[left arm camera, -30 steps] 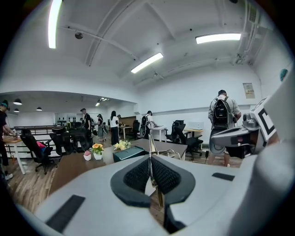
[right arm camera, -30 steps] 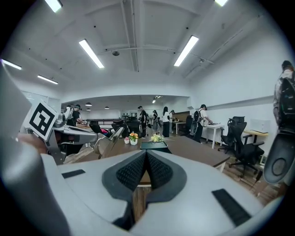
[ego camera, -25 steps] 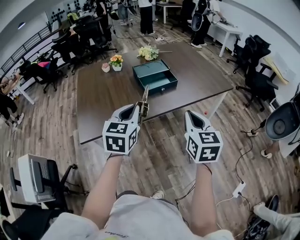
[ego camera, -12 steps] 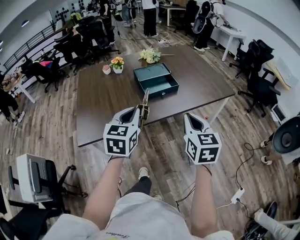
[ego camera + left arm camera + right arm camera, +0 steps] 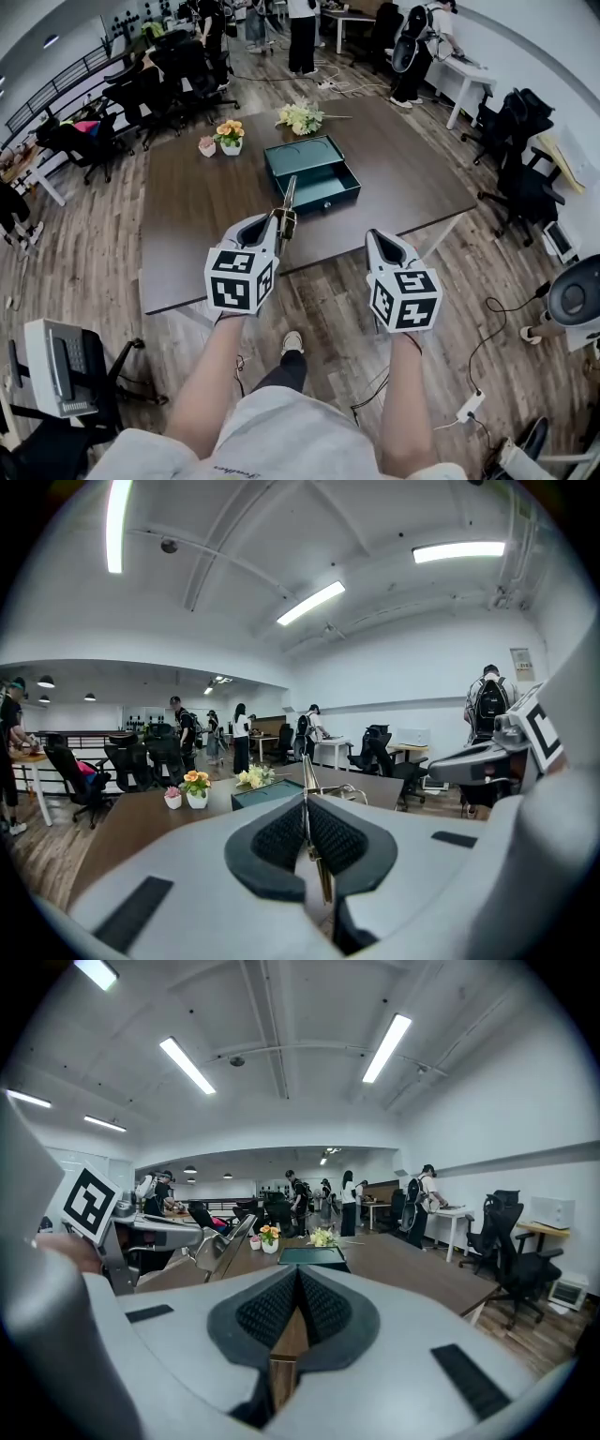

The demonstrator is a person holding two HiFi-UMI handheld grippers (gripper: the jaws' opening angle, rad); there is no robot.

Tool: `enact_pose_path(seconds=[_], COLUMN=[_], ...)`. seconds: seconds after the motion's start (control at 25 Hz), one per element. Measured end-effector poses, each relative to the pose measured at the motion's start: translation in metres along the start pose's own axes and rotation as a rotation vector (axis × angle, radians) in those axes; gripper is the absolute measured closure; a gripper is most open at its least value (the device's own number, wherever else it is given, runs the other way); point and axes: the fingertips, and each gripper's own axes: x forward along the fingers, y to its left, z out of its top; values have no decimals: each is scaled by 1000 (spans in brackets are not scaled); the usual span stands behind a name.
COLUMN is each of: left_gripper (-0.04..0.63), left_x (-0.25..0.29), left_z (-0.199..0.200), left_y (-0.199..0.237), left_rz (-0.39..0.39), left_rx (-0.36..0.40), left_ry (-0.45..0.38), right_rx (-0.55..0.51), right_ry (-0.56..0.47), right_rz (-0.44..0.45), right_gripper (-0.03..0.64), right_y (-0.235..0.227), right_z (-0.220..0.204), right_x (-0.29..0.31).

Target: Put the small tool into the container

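Observation:
The small tool [image 5: 287, 199], a thin metal piece with a brass-coloured part, sticks forward out of my left gripper [image 5: 272, 221], which is shut on it. In the left gripper view the tool [image 5: 307, 808] runs up between the dark pads. The container [image 5: 312, 173], an open teal box, lies on the brown table [image 5: 197, 220] beyond the tool's tip. It also shows as a teal box [image 5: 266, 792] ahead of the left gripper [image 5: 307, 834]. My right gripper [image 5: 382, 241] is shut and holds nothing, over the floor before the table's near edge. The container [image 5: 315, 1255] lies straight ahead of the right gripper [image 5: 296, 1283].
A flower pot [image 5: 230, 134], a small pink pot [image 5: 207, 146] and a loose bouquet [image 5: 300, 116] stand behind the container. Black office chairs [image 5: 516, 178] line both sides. A chair with a grey device [image 5: 61, 366] is at my left. Cables [image 5: 473, 398] cross the wooden floor.
The table and container have come nearer and lower in the head view as the person steps toward them. Both grippers keep their pose, the tool still held in the left one.

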Motion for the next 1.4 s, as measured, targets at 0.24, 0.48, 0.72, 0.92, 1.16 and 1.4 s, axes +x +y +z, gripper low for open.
enact_pose_path(seconds=[0.24, 0.48, 0.72, 0.92, 1.16, 1.4], left_gripper=[591, 591, 591, 591, 591, 591], left_x=[50, 96, 136, 163, 192, 213], left_z=[8, 26, 36, 40, 43, 35], left_y=[28, 64, 100, 129, 155, 170], left_rz=[8, 17, 27, 32, 28, 16], left_rx=[-7, -3, -10, -22, -41, -71], left_ry=[16, 27, 34, 35, 34, 50], right_rx=[-9, -1, 2, -1, -13, -28], right_ry=[30, 43, 49, 61, 79, 99], right_rz=[18, 34, 45, 47, 46, 55], right_gripper=[614, 614, 614, 614, 614, 614], right_y=[-16, -26, -32, -34, -35, -37], right_z=[10, 29, 44, 51, 58, 61], right_x=[56, 116, 170, 208, 246, 278])
